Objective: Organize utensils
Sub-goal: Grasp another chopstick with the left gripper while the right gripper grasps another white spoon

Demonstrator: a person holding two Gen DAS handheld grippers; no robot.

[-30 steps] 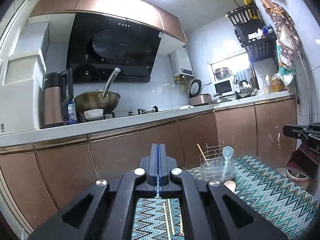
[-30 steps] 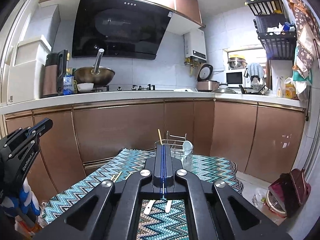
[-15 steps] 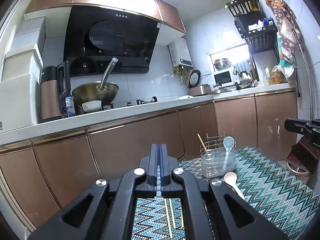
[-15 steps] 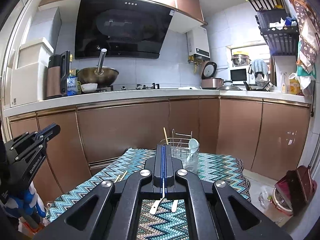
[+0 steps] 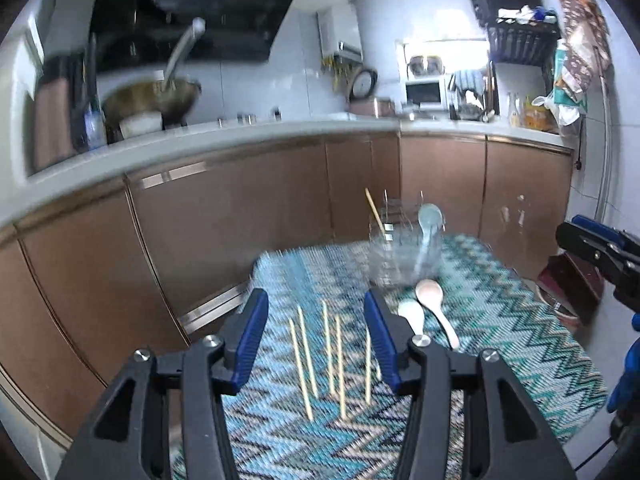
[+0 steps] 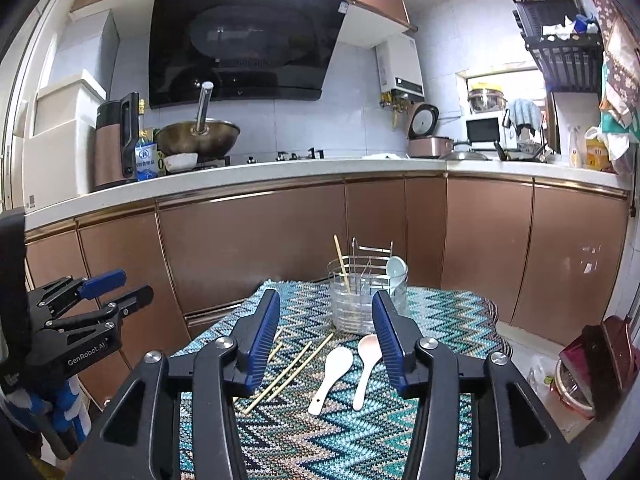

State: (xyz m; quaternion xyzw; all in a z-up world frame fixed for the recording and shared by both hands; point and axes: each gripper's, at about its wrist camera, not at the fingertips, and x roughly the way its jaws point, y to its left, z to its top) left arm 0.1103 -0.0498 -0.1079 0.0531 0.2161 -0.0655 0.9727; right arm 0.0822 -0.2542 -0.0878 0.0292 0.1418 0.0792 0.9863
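Note:
A clear utensil holder [image 6: 362, 298] with a wire rack stands at the far end of a zigzag-patterned cloth [image 6: 448, 320]. It holds one chopstick [image 6: 341, 260] and a pale blue spoon [image 6: 396, 270]. Several loose chopsticks [image 5: 320, 356] lie on the cloth, with a white spoon [image 6: 332, 372] and a pink spoon [image 6: 366, 362] beside them. My left gripper [image 5: 316, 340] is open above the chopsticks. My right gripper [image 6: 326, 338] is open above the spoons. Both are empty. The holder shows blurred in the left wrist view [image 5: 404, 252].
Brown kitchen cabinets [image 6: 280, 248] run behind the cloth-covered table under a white counter with a wok [image 6: 198, 138] and kettle [image 6: 116, 148]. A red item [image 6: 596, 364] sits on the floor to the right. The left gripper shows at the left edge [image 6: 80, 320].
Both grippers have opened from shut. The left gripper view has tilted down toward the cloth and is blurred by motion. The chopsticks and spoons lie where they were.

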